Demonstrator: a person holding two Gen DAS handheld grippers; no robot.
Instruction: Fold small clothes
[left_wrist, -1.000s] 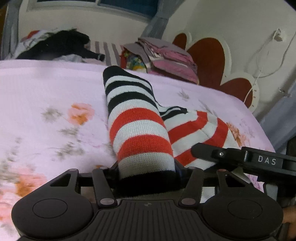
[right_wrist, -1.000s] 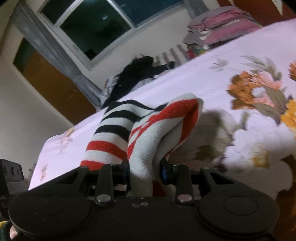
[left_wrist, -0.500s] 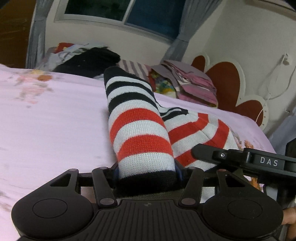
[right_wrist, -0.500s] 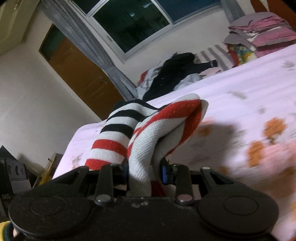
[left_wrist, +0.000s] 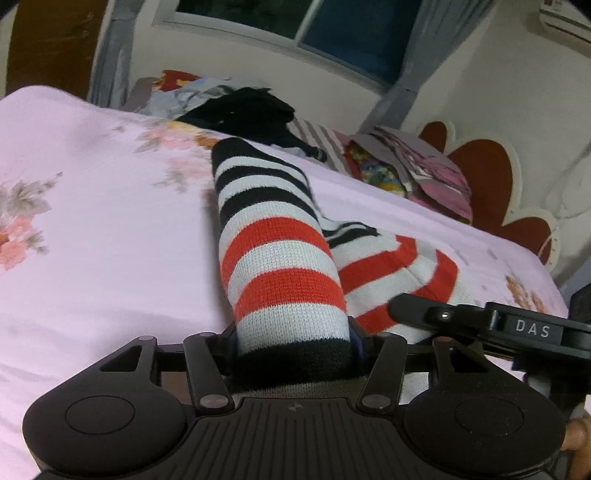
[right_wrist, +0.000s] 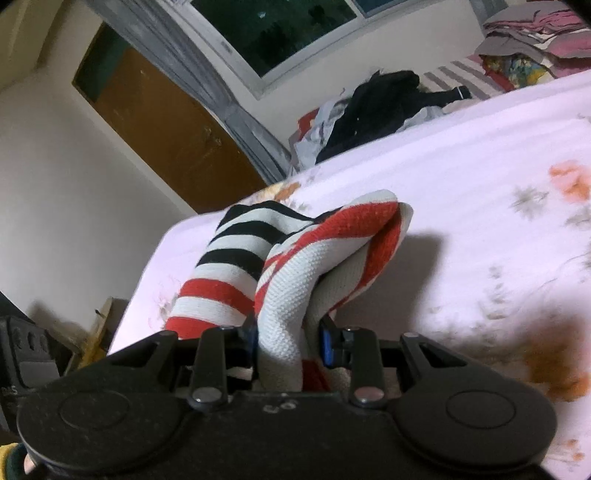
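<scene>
A striped sock (left_wrist: 280, 266), banded red, white and black, hangs between my two grippers above the pink flowered bed sheet (left_wrist: 96, 258). My left gripper (left_wrist: 293, 345) is shut on the sock's black-edged end. My right gripper (right_wrist: 288, 336) is shut on the other, red-and-white end (right_wrist: 295, 295), which bunches up in a fold. The right gripper's body (left_wrist: 491, 325) shows at the right of the left wrist view, close beside the sock. The fingertips of both grippers are hidden by cloth.
A heap of dark clothes (left_wrist: 243, 114) and a stack of folded pink and grey clothes (left_wrist: 417, 170) lie at the far edge of the bed. A red heart-shaped headboard (left_wrist: 491, 184) stands at the right, a window (right_wrist: 280, 26) and a brown door (right_wrist: 155, 122) behind.
Both grippers have swung left across the bed with the sock still held; the background has shifted and the door side of the room has come into view.
</scene>
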